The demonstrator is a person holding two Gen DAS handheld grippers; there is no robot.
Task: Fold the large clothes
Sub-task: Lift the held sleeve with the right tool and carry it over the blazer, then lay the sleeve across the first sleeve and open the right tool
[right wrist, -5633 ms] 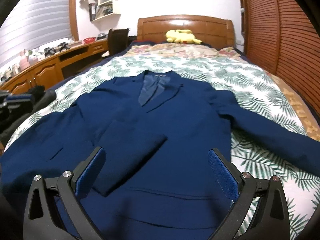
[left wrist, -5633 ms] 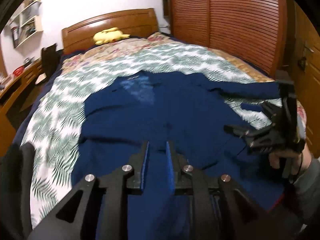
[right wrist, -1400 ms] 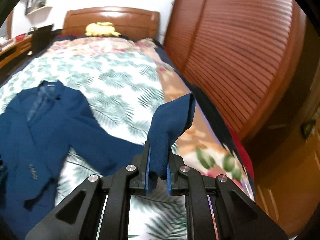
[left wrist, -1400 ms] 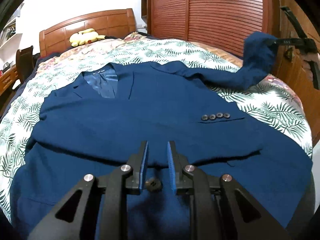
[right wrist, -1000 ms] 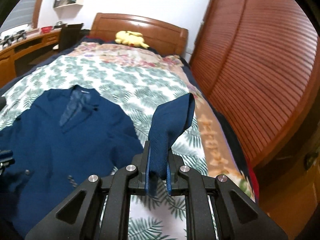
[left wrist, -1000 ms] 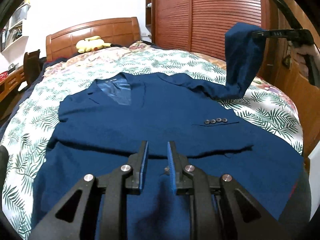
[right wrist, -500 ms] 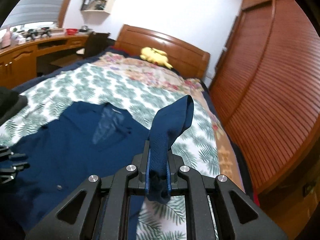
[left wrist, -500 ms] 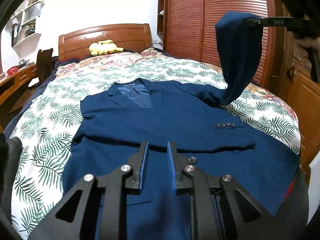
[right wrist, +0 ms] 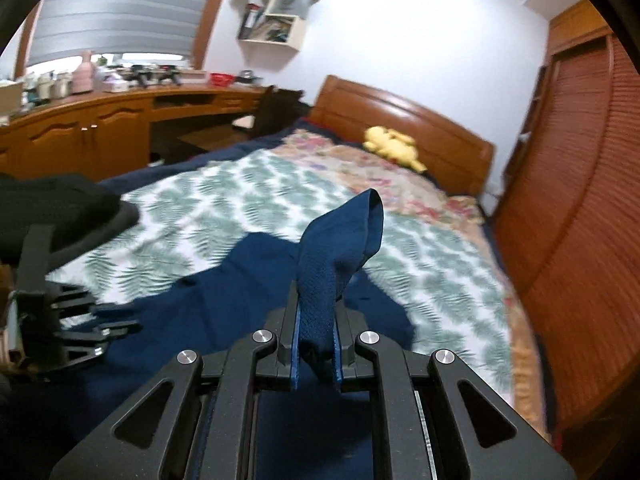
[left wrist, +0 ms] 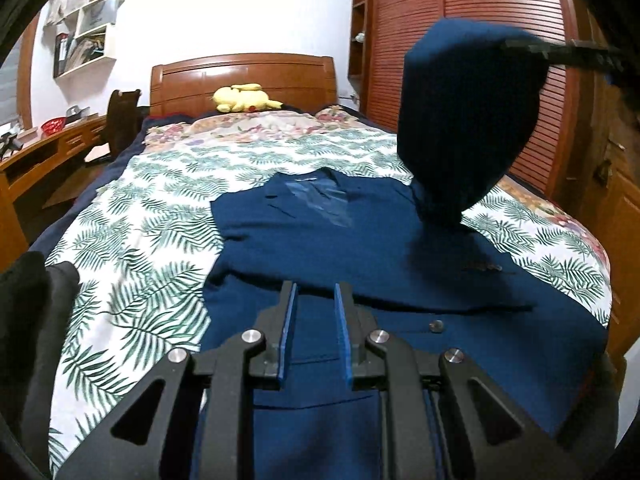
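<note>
A navy suit jacket (left wrist: 360, 248) lies face up on the bed, collar toward the headboard, with one sleeve folded across its front. My right gripper (right wrist: 316, 304) is shut on the cuff end of the other sleeve (right wrist: 340, 248). In the left wrist view that sleeve (left wrist: 460, 128) hangs raised above the jacket's right side, and the right gripper (left wrist: 520, 46) shows blurred behind it. My left gripper (left wrist: 316, 300) hovers over the jacket's lower front, its pads a narrow gap apart with nothing between them. It also shows in the right wrist view as the left gripper (right wrist: 116, 320) over the jacket (right wrist: 240, 280).
The bed has a leaf-print cover (left wrist: 140, 240), a wooden headboard and a yellow plush toy (left wrist: 244, 98). A slatted wooden wardrobe (left wrist: 460, 0) runs along the right side. A desk (right wrist: 100, 120) and a chair (left wrist: 120, 120) stand on the left. A black garment (left wrist: 36, 300) lies at the bed's left edge.
The right gripper has carried the sleeve higher and inward, from beside the bed's right edge to above the jacket's body. The left gripper has shifted sideways over the jacket's lower part, its gap unchanged.
</note>
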